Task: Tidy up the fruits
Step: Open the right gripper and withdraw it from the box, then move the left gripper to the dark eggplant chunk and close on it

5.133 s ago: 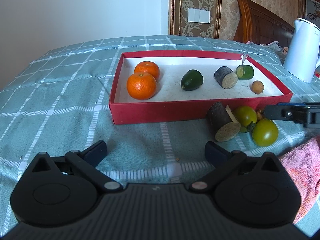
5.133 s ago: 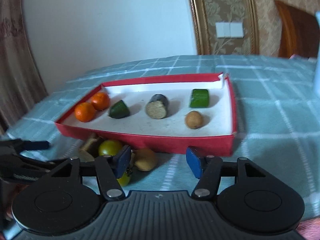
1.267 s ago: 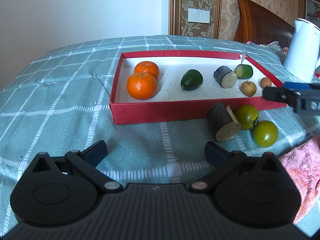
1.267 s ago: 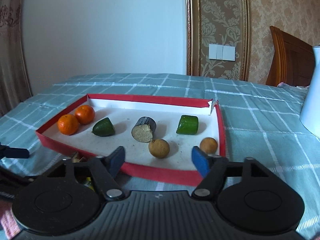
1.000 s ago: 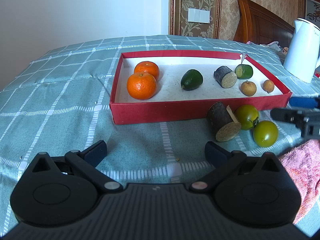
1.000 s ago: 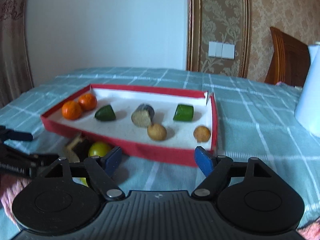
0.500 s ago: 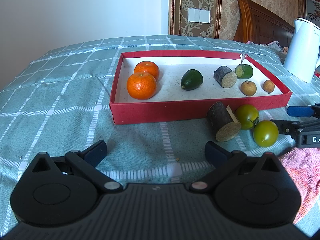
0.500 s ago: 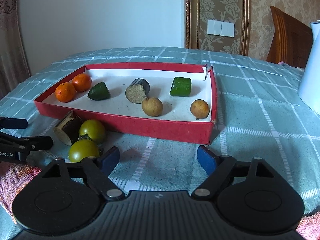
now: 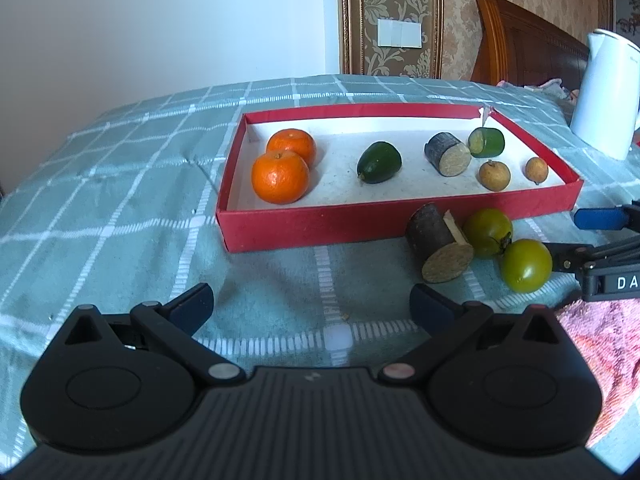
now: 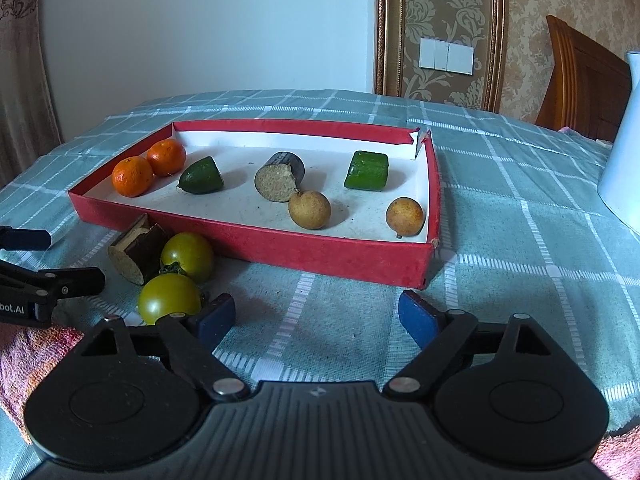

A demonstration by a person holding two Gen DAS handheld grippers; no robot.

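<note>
While both grippers hover low over the checked cloth (image 9: 120,216), neither holds anything. The left gripper (image 9: 310,306) has its jaws spread wide over bare cloth. The right gripper (image 10: 316,316) has its jaws opening, with only cloth between them; its left finger (image 10: 214,318) sits just beside the nearer green tomato (image 10: 169,297), whether touching it or not I cannot tell. In the left view the right gripper's blue and black fingertips reach in from the right edge, near that same tomato.

A pink towel (image 9: 600,352) lies at the near right corner of the left view.

Just past the grippers, outside the tray (image 9: 360,224) and close to its front wall, lie the two green tomatoes, the farther one (image 10: 188,255) touching or nearly touching the nearer, and a dark cut log piece (image 10: 136,254) just beside them.

Inside the red tray, from left to right, rest two oranges (image 9: 280,176) side by side, a green fruit half (image 9: 379,162), a dark cut piece (image 9: 448,154), and a green cylinder piece (image 9: 487,142). Two small brown round fruits (image 10: 310,210) lie nearer the front wall at the right end, apart from each other.

Beyond the tray on the right stands a white kettle (image 9: 604,96).
</note>
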